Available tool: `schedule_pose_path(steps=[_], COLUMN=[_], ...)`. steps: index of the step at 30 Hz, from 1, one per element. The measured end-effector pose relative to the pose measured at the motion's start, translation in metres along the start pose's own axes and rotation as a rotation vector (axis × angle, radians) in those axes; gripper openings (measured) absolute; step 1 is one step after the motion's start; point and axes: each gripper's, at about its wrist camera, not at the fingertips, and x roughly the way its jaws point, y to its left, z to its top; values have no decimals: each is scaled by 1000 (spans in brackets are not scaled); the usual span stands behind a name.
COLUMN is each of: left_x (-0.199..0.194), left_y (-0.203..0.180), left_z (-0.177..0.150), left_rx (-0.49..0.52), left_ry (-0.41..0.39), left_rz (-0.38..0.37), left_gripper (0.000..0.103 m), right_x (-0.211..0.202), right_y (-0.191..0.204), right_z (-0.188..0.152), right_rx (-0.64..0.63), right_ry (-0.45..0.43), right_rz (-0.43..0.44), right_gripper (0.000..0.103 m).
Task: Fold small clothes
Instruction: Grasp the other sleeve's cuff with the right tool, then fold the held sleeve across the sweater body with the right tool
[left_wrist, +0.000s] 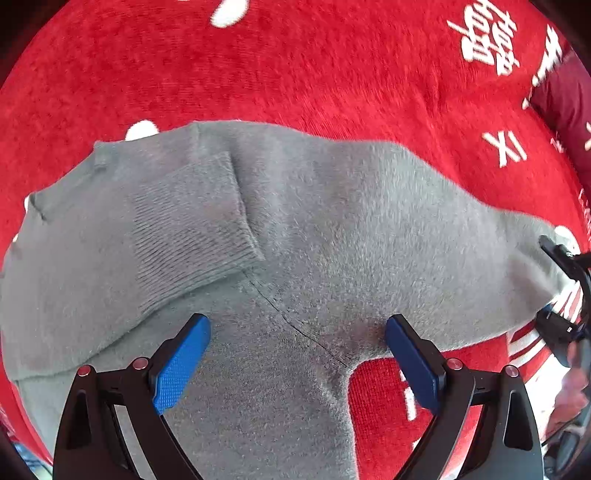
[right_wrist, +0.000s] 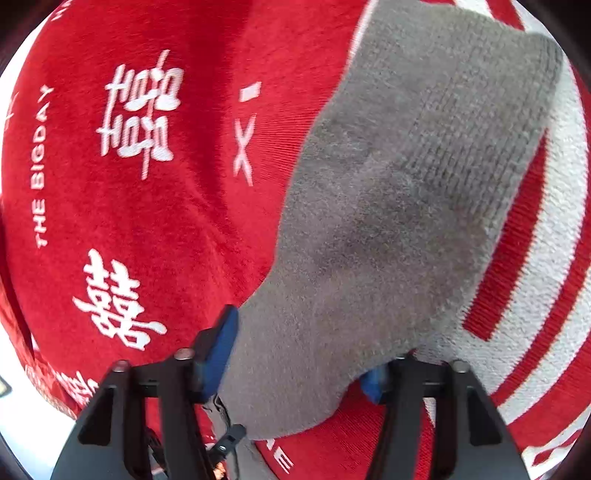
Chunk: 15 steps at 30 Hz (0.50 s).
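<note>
Left wrist view showing grey sweater (left_wrist: 332, 229) body lying on red blanket (left_wrist: 295, 66), sleeve cuff folded across chest; left tool (left_wrist: 297, 354) hanging released above the knit, blue pads spread wide.

Right wrist view showing only one sleeve, long axis running from lower left to ribbed cuff at upper right; right tool (right_wrist: 299, 354) straddling sleeve, pads beside fabric, grip unclear.

Blanket text reading "THE BIGDAY" (right_wrist: 41, 166), "XI", white double-happiness characters (right_wrist: 118, 299).

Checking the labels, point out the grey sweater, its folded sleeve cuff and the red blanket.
grey sweater (left_wrist: 351, 229), left wrist view, body.
folded sleeve cuff (left_wrist: 192, 229), left wrist view, ribbed knit.
red blanket (left_wrist: 295, 66), left wrist view, bare pile.
</note>
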Motion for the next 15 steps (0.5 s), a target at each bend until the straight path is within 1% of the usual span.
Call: schedule_pose_path(steps=[1, 2, 5, 9, 11, 15], left_x=[0, -2, -12, -29, -35, -46], left_y=[-1, -1, 4, 19, 31, 61], left_z=[1, 1, -1, -6, -9, -17], left_rx=[11, 14, 30, 36, 22, -4], left_ry=[-2, -5, -24, -58, -65, -88], left_rz=[-3, -10, -24, -17, -13, 10], left_gripper=[96, 96, 96, 96, 96, 96], right_x=[1, 0, -3, -7, -7, -1], right_y=[-2, -4, 1, 23, 38, 72], right_z=[0, 0, -1, -8, -14, -34], right_rx=[19, 38, 57, 40, 18, -45], right_ry=[0, -12, -27, -17, -5, 36], right_rz=[-16, -12, 65, 172, 208, 248], right_gripper=[19, 8, 8, 8, 8, 8])
